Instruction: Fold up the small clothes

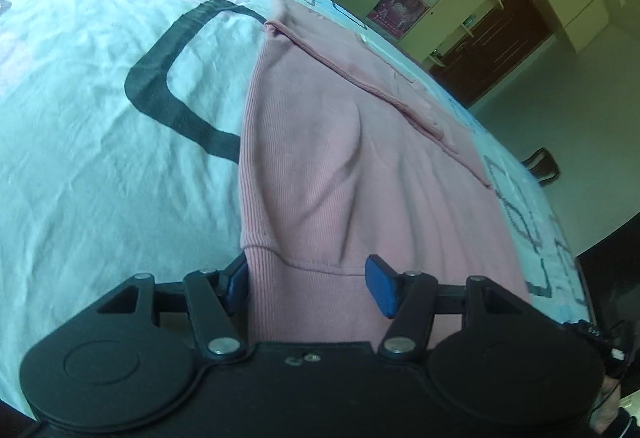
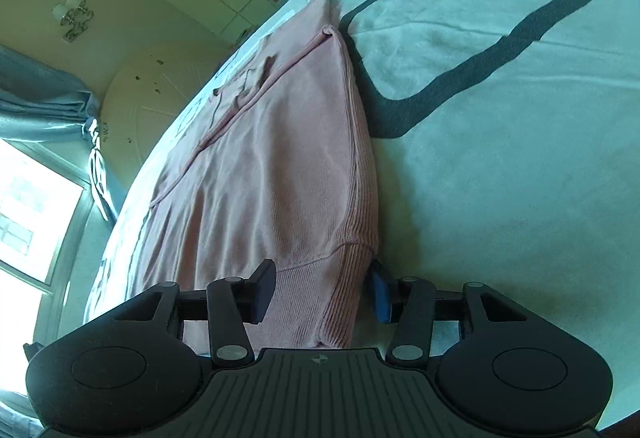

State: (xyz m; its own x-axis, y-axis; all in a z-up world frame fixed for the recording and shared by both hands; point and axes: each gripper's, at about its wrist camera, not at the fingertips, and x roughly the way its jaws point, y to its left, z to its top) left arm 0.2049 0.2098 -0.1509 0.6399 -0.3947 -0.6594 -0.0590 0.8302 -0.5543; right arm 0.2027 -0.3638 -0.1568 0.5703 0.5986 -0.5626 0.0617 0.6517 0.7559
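On the pale patterned sheet [image 1: 80, 166], folded pink ribbed sweatshirt [image 1: 320, 158], near hem corners between half-open left gripper [image 1: 308, 284] and right gripper [image 2: 320, 288] jaws, grip unclear.

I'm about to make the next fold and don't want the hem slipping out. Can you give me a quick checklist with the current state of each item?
1. Left tongs straddle the ribbed hem of the pink garment: ok.
2. Right tongs straddle the hem's other corner: ok.
3. Pads actually pinching the fabric: cannot tell.
4. Garment lying flat: not ok, a ridge stands up mid-panel.
5. Bedsheet beside the garment free of objects: ok.
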